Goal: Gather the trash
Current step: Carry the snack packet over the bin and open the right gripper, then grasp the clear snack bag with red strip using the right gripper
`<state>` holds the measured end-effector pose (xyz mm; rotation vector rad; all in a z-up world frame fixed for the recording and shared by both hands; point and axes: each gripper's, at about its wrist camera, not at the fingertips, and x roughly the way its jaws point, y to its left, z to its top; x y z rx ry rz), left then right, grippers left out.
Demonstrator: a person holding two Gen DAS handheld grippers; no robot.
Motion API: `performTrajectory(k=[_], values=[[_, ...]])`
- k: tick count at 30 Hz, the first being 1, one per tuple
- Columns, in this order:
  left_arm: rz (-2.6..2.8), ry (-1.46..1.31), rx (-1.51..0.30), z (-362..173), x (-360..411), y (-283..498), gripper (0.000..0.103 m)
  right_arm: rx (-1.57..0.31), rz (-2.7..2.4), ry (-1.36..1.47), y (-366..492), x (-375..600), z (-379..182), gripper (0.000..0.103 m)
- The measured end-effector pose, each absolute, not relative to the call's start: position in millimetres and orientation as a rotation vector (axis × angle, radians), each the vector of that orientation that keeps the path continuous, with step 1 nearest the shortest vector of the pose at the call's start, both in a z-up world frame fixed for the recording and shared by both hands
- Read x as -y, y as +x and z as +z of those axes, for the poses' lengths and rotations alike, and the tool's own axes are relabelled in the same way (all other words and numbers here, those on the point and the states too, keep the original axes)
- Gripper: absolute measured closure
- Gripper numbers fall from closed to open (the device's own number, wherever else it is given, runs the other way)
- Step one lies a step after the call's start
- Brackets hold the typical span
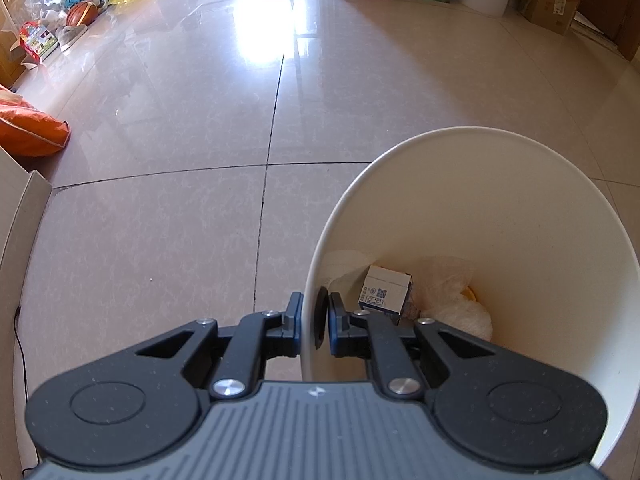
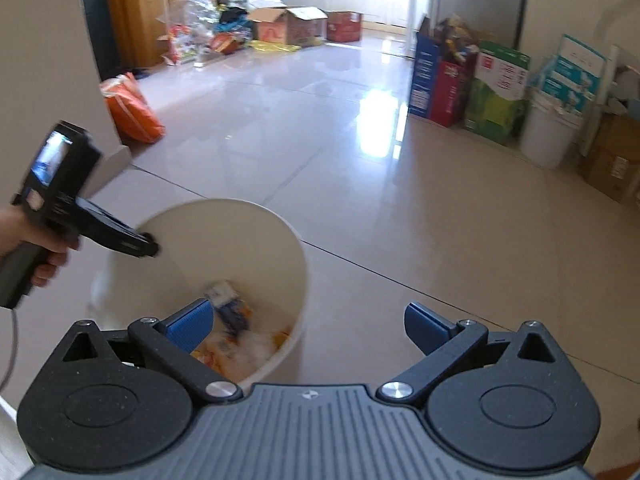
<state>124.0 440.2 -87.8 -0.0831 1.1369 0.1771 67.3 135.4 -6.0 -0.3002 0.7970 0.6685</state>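
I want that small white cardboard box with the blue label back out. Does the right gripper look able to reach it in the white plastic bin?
Probably yes. The right gripper is open and empty above the white plastic bin, the small white cardboard box lies uncovered on top, and the left gripper only pinches the rim.

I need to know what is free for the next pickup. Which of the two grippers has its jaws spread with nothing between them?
The right gripper: its blue pads stand wide apart, empty, above the white plastic bin. The left gripper is clamped on the bin's rim.
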Motion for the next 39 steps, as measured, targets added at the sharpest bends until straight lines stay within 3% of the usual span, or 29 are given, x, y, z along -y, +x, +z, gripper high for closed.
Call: performTrajectory(k=[10,27,39], values=[[0.177,-0.081,-1.136,-88.9,-440.2,123.7,0.093,-0.871,0.460,-0.269,91.1,-66.0,-56.1,0.000],[0.183,-0.096,-1.141,-87.2,-443.8,124.2,0.093,-1.217,0.282,-0.382,124.1,16.0,-274.5,0.000],[0.184,-0.091,-1.142,-88.7,-441.5,124.6,0.092,-1.354,0.233,-0.349,151.7,25.8,-329.5,0.000]])
